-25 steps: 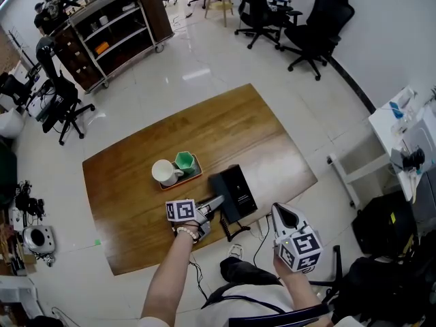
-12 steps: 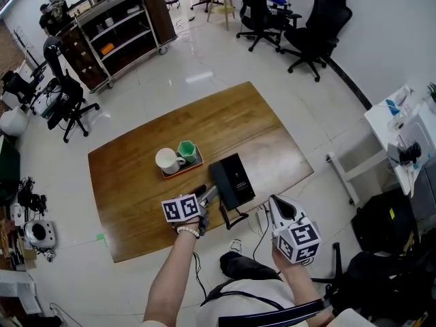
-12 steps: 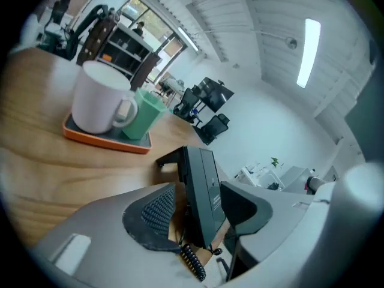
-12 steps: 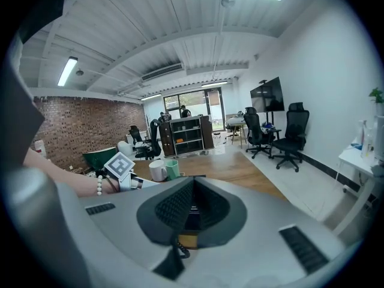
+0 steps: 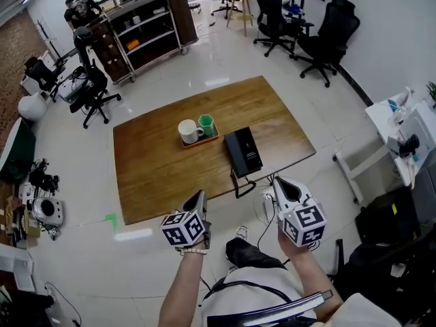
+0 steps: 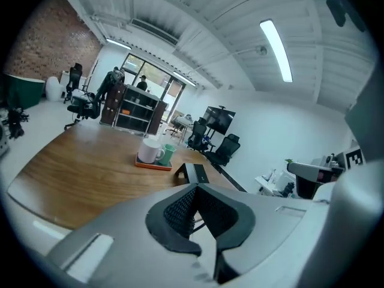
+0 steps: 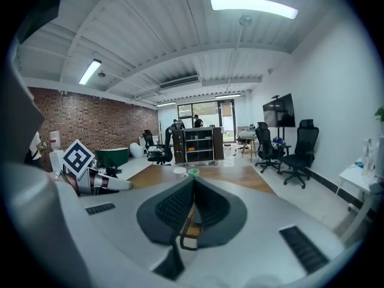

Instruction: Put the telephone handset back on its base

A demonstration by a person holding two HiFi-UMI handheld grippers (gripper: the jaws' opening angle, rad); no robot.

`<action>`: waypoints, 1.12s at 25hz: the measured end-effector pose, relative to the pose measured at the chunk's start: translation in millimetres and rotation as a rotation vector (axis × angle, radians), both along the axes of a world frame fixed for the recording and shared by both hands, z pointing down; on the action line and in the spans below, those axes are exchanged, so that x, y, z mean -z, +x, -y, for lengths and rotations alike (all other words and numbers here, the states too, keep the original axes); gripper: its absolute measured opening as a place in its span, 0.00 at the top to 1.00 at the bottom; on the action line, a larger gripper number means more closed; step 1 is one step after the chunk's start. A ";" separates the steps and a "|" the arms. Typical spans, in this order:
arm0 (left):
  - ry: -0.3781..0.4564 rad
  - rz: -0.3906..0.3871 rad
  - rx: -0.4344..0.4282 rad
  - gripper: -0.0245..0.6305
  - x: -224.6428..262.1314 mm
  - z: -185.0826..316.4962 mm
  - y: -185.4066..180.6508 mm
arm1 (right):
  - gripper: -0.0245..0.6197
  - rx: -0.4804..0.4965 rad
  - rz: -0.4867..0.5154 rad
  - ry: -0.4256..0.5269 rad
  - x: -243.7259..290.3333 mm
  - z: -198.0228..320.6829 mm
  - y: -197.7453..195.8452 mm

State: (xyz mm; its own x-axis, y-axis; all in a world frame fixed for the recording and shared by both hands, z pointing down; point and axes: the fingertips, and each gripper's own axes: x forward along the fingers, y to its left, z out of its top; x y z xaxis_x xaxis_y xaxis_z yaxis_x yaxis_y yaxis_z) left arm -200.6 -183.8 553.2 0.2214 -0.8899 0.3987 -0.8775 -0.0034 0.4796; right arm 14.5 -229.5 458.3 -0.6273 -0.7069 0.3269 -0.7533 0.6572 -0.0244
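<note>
The black telephone (image 5: 243,151) lies on the wooden table (image 5: 163,176), near its front edge. Its handset rests along the base's left side, and the coiled cord (image 5: 240,186) hangs over the table edge. My left gripper (image 5: 199,197) is held off the table, in front of its near edge, shut and empty. My right gripper (image 5: 279,181) hovers beside it, below the phone, jaws together with nothing in them. In the left gripper view the telephone (image 6: 195,173) shows just beyond the shut left gripper (image 6: 196,188). The right gripper (image 7: 193,182) points along the table.
An orange tray with a white mug (image 5: 189,131) and a green cup (image 5: 206,123) sits left of the phone. Black office chairs (image 5: 327,26) stand at the back right, a shelving cart (image 5: 146,26) at the back, and a white side table (image 5: 402,128) at the right.
The left gripper, which was at the phone's left side with the handset, has let go and drawn back off the table. The right gripper has stayed near the body.
</note>
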 end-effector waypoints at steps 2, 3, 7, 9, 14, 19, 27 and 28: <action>0.005 -0.010 0.008 0.96 8.0 -33.8 8.6 | 0.95 0.022 -0.002 0.012 4.7 -27.9 -0.4; 0.007 -0.003 0.008 0.96 11.4 -48.5 13.6 | 0.95 0.031 -0.002 0.015 6.0 -41.4 -0.5; 0.016 0.054 -0.012 0.96 21.2 -100.4 40.0 | 0.95 0.040 -0.006 0.005 5.3 -93.7 7.2; 0.013 0.066 -0.033 0.96 21.3 -119.8 56.6 | 0.95 0.030 -0.012 -0.008 1.7 -112.4 16.2; -0.008 0.083 -0.088 0.96 14.7 -150.7 99.6 | 0.95 -0.009 0.002 -0.029 -1.8 -131.4 48.5; -0.005 0.095 -0.083 0.96 22.5 -162.4 121.6 | 0.95 0.000 0.011 -0.003 8.5 -137.7 63.2; 0.010 0.118 -0.026 0.96 37.0 -170.5 168.8 | 0.95 0.031 0.017 0.004 12.3 -158.1 121.9; 0.010 0.119 -0.020 0.96 38.0 -172.5 176.8 | 0.95 0.038 0.016 -0.003 10.2 -161.9 129.4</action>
State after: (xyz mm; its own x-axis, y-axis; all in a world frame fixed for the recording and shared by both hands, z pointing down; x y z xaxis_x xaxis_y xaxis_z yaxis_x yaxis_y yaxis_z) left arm -23.9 -11.2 515.1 0.1908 -0.8900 0.4141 -0.9279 -0.0258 0.3719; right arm 143.9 -67.6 448.2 -0.6591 -0.6813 0.3186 -0.7270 0.6856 -0.0380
